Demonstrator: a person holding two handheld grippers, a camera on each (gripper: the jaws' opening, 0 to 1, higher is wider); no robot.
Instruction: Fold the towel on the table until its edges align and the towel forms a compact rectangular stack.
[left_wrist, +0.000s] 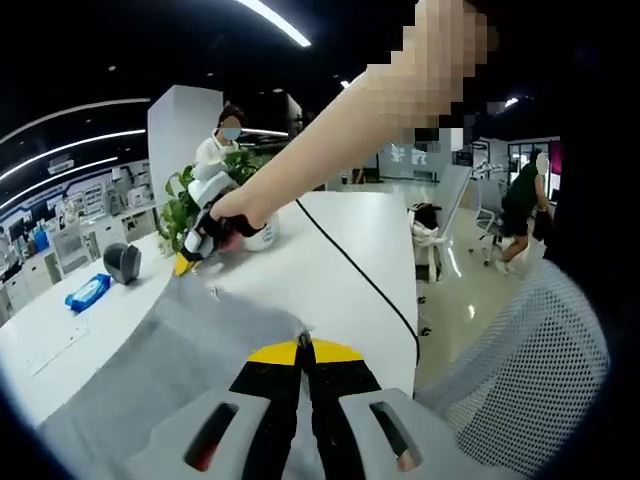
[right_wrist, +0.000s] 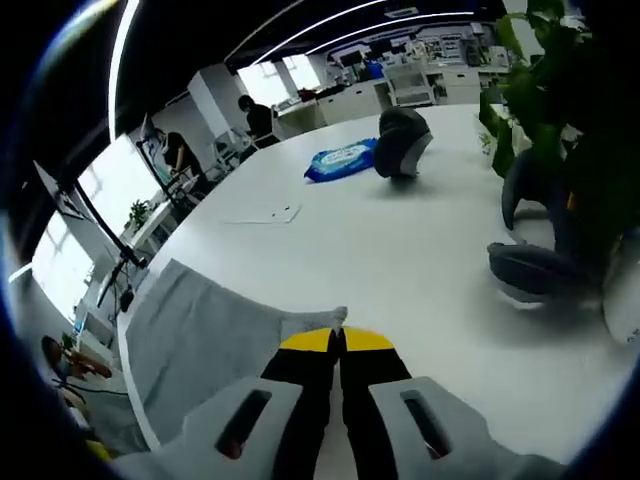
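A grey towel (left_wrist: 160, 370) lies spread on the white table (left_wrist: 340, 270). In the left gripper view my left gripper (left_wrist: 303, 348) stands shut, its yellow tips pinching a near corner of the cloth. Further off, a person's hand holds my right gripper (left_wrist: 186, 262) down at the towel's far corner. In the right gripper view the right gripper (right_wrist: 336, 338) is shut on a small raised corner of the towel (right_wrist: 200, 340), which trails away to the left toward the table edge.
A black cable (left_wrist: 360, 275) runs across the table. A potted plant (left_wrist: 185, 200), a black rounded object (right_wrist: 402, 140), a blue wipes pack (right_wrist: 340, 160) and a paper sheet (right_wrist: 262, 214) sit beyond. Dark grey curved pieces (right_wrist: 530, 268) lie right. A mesh chair (left_wrist: 520, 370) stands close.
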